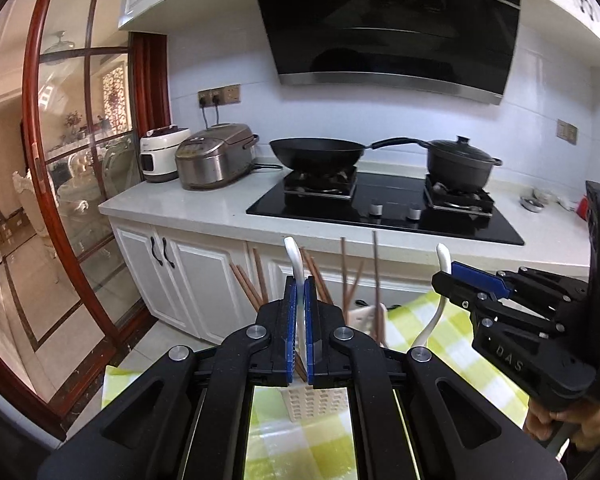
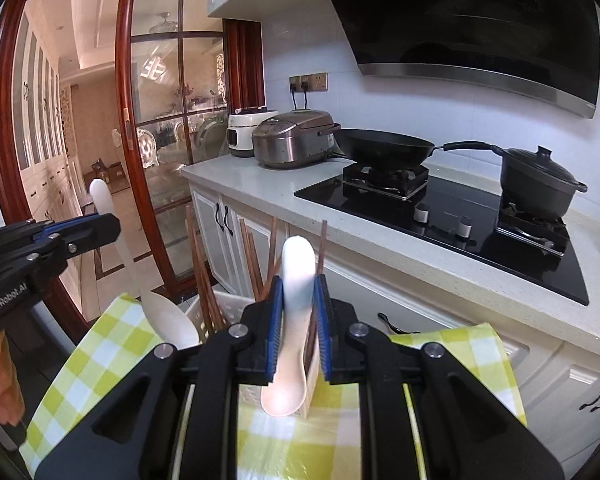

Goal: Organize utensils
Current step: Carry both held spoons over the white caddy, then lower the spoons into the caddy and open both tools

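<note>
A black wok (image 1: pixel 316 153) and lidded pot (image 1: pixel 460 164) sit on the stove (image 1: pixel 384 208) beside a rice cooker (image 1: pixel 216 158).

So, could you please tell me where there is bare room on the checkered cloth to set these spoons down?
Free patches: the checkered cloth left of the white basket, and the stretch right of it toward the cabinet-side edge. Crowded: the basket itself, bristling with chopsticks. Each gripper, left and right, grips a white spoon.

glossy white spoon (image 2: pixel 296 280), wooden chopsticks (image 1: pixel 346 276)
</note>
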The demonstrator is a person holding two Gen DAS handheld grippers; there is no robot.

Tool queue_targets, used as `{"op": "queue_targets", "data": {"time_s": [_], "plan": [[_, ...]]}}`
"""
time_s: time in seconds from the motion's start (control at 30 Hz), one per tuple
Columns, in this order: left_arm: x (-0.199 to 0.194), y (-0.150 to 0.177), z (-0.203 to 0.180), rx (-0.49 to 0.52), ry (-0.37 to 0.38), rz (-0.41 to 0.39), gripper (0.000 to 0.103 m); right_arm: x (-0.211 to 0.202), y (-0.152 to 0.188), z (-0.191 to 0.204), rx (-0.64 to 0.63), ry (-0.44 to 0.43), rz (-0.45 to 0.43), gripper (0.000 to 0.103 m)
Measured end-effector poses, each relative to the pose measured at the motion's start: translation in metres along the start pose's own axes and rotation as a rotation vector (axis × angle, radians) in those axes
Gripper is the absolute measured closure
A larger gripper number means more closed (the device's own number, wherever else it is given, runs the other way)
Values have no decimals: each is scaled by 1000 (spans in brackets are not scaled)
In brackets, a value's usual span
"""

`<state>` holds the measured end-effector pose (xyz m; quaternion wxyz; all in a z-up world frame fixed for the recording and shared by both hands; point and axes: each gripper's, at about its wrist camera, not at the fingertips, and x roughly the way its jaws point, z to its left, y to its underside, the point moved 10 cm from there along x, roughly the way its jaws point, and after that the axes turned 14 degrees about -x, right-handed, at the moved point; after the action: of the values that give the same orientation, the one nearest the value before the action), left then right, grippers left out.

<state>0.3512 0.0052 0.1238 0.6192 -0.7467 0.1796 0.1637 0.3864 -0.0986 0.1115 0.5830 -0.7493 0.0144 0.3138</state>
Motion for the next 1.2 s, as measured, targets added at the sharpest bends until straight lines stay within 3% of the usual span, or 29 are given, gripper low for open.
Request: {"op": "queue_targets", "data": {"time_s": [0.37, 0.93, 1.07, 1.2], "plan": [[41, 11, 12, -6, -27, 43, 101, 41, 4, 3, 34, -4, 22, 87], [70, 37, 15, -21, -41, 109, 101, 70, 30, 11, 41, -25, 71, 87], [75, 46, 15, -23, -25, 145, 98, 67, 35, 9, 45, -18, 70, 69], [70, 46, 17, -38, -22, 143, 97, 59, 36, 3, 45, -14, 61, 69]]}}
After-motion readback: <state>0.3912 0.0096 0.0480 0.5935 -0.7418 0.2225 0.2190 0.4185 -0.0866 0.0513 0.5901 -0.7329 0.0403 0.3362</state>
